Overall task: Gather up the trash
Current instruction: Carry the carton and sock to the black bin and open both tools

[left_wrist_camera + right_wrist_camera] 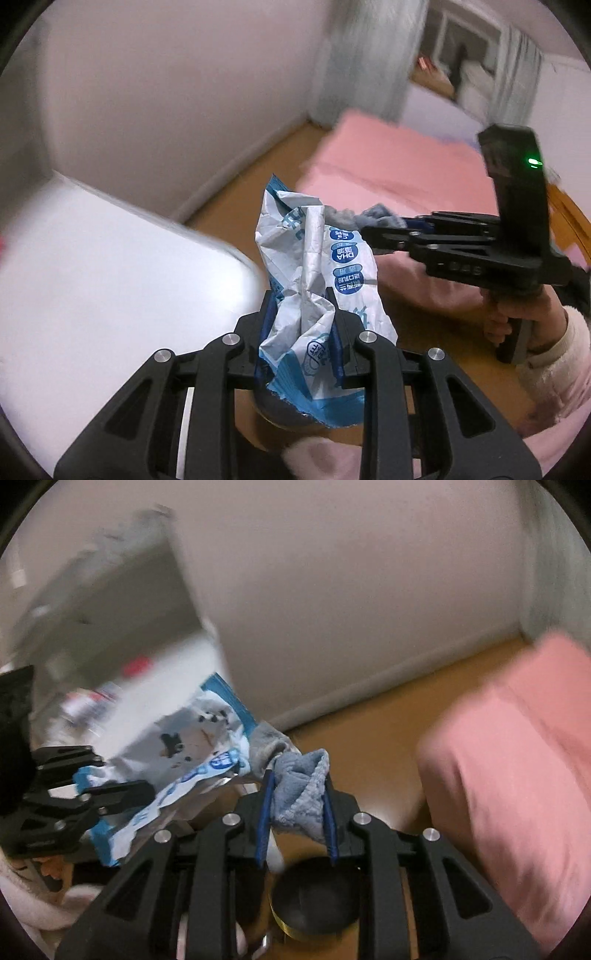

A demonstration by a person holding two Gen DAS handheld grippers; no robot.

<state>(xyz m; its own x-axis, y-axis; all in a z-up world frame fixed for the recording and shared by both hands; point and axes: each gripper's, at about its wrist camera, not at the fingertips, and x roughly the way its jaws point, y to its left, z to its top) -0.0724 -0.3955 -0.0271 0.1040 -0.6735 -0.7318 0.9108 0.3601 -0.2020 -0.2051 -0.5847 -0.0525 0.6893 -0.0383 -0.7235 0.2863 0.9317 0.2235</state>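
Left tool (301, 325) pinched the crumpled blue-white foil wrapper (314, 295), light and crinkly; right tool (297, 801) clamped a soft grey-blue cloth (299, 790)

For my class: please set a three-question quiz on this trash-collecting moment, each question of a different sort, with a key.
1. True or false: the left tool is clamped on a crumpled blue-and-white wrapper.
2. Multiple choice: what does the right tool hold? A) a glass bottle B) a blue-grey cloth C) nothing
3. Fill in: the soft thing at the right of the right wrist view is coloured ____.

Key: 1 true; 2 B; 3 pink
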